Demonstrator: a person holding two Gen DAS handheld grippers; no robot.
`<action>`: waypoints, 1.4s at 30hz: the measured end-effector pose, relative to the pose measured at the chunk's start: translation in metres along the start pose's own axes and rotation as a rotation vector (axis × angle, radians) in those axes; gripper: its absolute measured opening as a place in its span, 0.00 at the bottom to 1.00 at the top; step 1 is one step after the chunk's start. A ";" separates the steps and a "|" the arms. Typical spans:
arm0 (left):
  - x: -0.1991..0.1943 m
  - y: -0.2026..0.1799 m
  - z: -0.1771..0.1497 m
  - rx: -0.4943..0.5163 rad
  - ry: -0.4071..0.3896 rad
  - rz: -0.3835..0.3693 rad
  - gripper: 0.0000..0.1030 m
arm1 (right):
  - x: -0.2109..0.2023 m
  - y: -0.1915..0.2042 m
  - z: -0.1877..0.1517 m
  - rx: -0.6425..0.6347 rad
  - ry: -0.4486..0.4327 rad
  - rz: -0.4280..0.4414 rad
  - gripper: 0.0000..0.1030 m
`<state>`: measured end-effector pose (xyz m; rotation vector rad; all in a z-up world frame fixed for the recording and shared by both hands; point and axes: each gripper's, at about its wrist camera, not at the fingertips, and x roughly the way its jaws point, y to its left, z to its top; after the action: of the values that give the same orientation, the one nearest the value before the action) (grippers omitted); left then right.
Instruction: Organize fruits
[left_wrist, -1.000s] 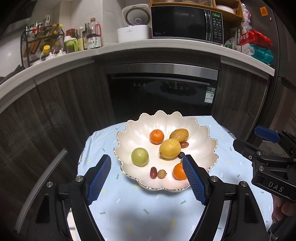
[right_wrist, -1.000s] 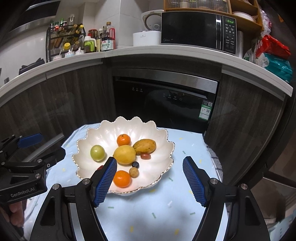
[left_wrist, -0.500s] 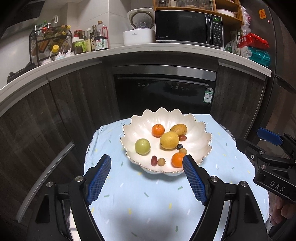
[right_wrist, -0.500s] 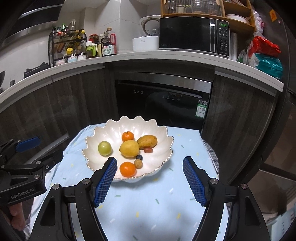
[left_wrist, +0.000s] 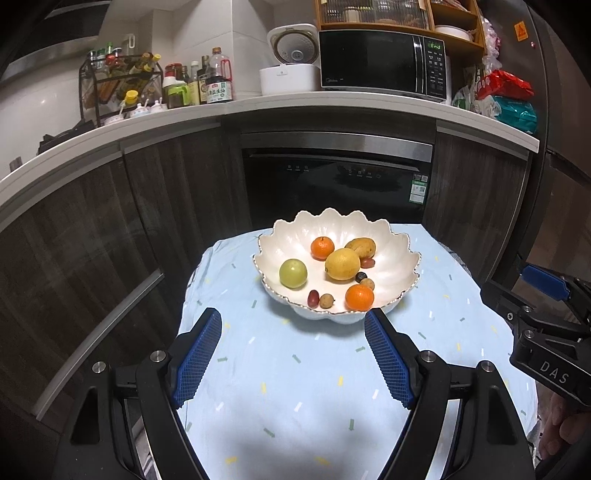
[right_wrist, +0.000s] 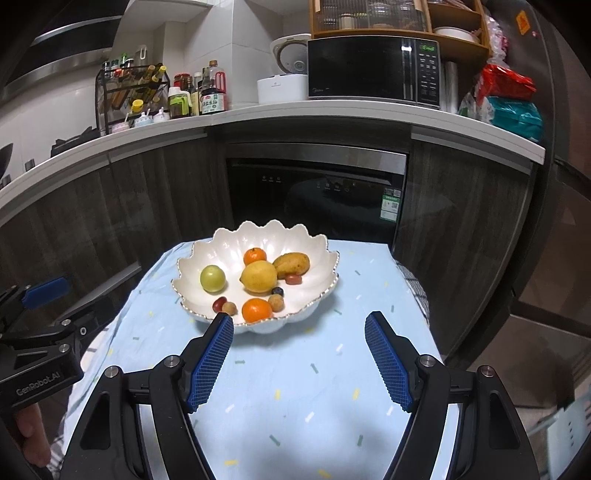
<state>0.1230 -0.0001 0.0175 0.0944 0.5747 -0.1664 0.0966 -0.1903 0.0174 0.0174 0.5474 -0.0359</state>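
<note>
A home kitchen is shown. A microwave (left_wrist: 382, 62), a rice cooker (left_wrist: 291, 61) and a rack of condiment bottles (left_wrist: 122, 86) are lined along the back edge of a white worktop (left_wrist: 332, 99), and a built-in dishwasher (left_wrist: 336, 181) is set among dark wood cabinets (left_wrist: 92, 229) below.

"DAS" on right claw (left_wrist: 546, 354); "GenRobot.AI", left claw (right_wrist: 40, 354)

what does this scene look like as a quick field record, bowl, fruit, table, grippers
bowl: white scalloped bowl, on the blue cloth
fruit: all inside the bowl; lemon in the middle, green fruit on its left, two oranges
left gripper: open, empty, short of the bowl
right gripper: open, empty, short of the bowl
</note>
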 end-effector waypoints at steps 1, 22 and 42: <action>-0.003 0.000 -0.002 0.002 -0.004 0.004 0.77 | -0.003 0.000 -0.004 0.004 -0.004 -0.005 0.72; -0.036 -0.005 -0.046 -0.010 -0.039 0.051 0.81 | -0.031 0.000 -0.047 0.011 -0.008 -0.018 0.72; -0.039 0.008 -0.056 -0.063 -0.057 0.114 0.97 | -0.043 0.006 -0.049 -0.006 -0.049 -0.043 0.87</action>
<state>0.0623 0.0205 -0.0079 0.0607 0.5154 -0.0398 0.0350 -0.1822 -0.0020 -0.0009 0.4988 -0.0768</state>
